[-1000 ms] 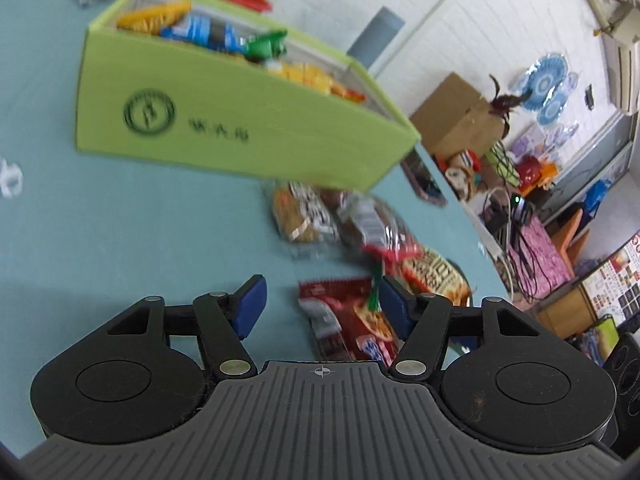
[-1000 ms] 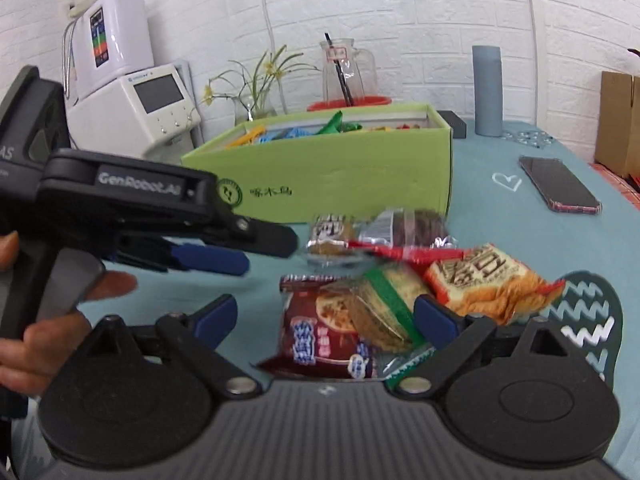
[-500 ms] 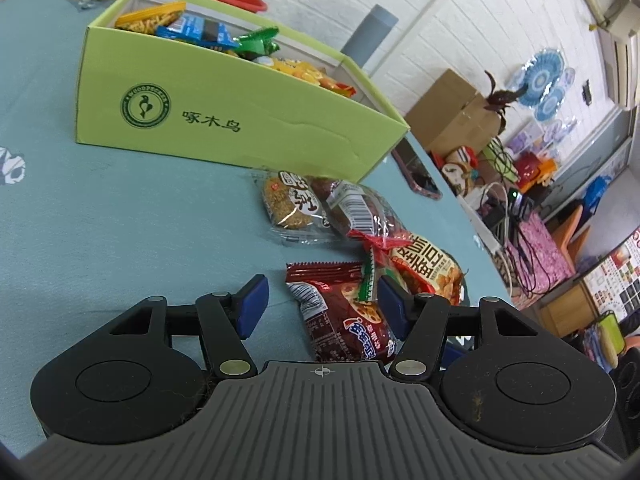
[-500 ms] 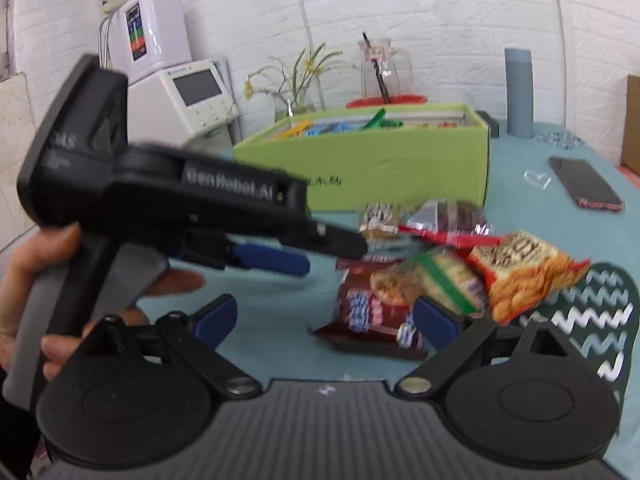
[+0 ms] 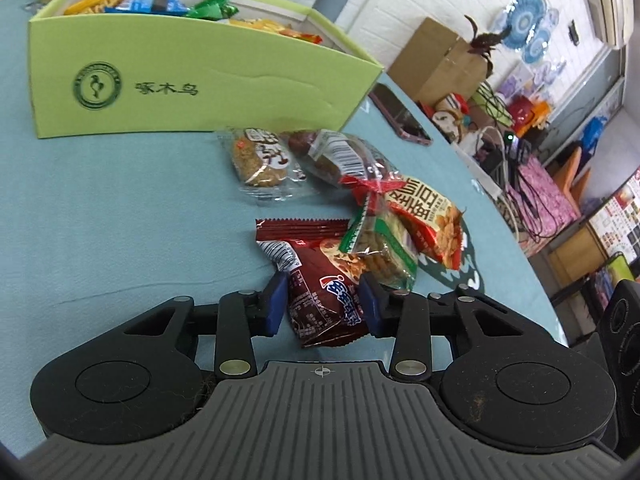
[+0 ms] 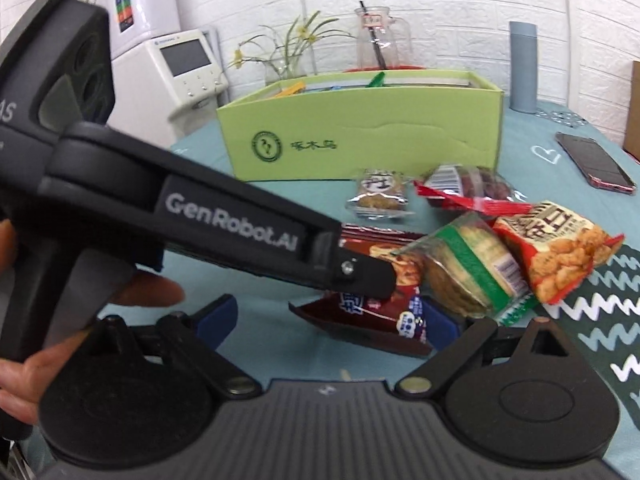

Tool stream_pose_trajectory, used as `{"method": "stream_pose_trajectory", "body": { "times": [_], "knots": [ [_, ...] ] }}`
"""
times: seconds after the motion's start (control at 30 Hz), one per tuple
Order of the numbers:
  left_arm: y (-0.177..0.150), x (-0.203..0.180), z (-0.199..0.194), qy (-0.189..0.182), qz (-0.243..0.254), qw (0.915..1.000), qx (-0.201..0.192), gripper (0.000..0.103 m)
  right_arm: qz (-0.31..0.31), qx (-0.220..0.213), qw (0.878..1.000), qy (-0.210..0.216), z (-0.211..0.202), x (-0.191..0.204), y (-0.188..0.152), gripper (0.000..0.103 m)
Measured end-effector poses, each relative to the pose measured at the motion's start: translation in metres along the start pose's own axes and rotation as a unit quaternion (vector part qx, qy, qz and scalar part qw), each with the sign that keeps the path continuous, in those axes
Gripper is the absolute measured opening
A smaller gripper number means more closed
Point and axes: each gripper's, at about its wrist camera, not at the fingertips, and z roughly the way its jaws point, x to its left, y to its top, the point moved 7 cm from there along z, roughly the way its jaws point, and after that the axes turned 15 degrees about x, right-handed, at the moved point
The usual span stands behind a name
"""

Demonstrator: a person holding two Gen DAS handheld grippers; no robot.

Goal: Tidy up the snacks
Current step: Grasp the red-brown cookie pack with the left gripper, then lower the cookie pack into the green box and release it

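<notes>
Left gripper [image 5: 323, 306] closing on maroon packet [image 5: 320, 280] — green-wrapped biscuits [image 5: 384, 248] overlapping; right gripper [image 6: 332, 324] wide.

A teal-clothed table [image 5: 100, 208] bore a green box [image 5: 192, 80] beyond the left gripper [image 5: 323, 304], loose snack packets [image 5: 260, 156] between, a phone [image 5: 400, 114] far right.

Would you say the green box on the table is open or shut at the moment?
Open: the green box has no lid on top, and snack packets stick up above its rim in both wrist views.
</notes>
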Motion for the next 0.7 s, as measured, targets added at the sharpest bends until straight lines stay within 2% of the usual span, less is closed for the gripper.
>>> {"method": "stream_pose_trajectory", "body": {
  "times": [0.3, 0.47, 0.57, 0.63, 0.7],
  "knots": [
    [-0.018, 0.021, -0.025, 0.031, -0.030, 0.9990, -0.015, 0.018, -0.032, 0.004, 0.999, 0.024, 0.007, 0.035, 0.005, 0.095],
    [-0.021, 0.027, -0.029, 0.021, -0.045, 0.9986, -0.016, 0.019, -0.037, 0.005, 0.999, 0.026, 0.007, 0.042, 0.005, 0.095],
    [-0.023, 0.026, -0.029, 0.018, -0.046, 0.9986, -0.015, 0.023, -0.042, 0.005, 0.999, 0.023, 0.006, 0.038, 0.004, 0.094],
    [-0.024, 0.023, -0.029, 0.021, -0.041, 0.9988, -0.016, 0.031, -0.045, 0.004, 0.999, 0.020, 0.005, 0.036, 0.004, 0.094],
    [-0.024, 0.021, -0.029, 0.024, -0.039, 0.9988, -0.018, 0.034, -0.047, 0.003, 0.999, 0.009, 0.004, 0.033, 0.003, 0.094]
  ]
}}
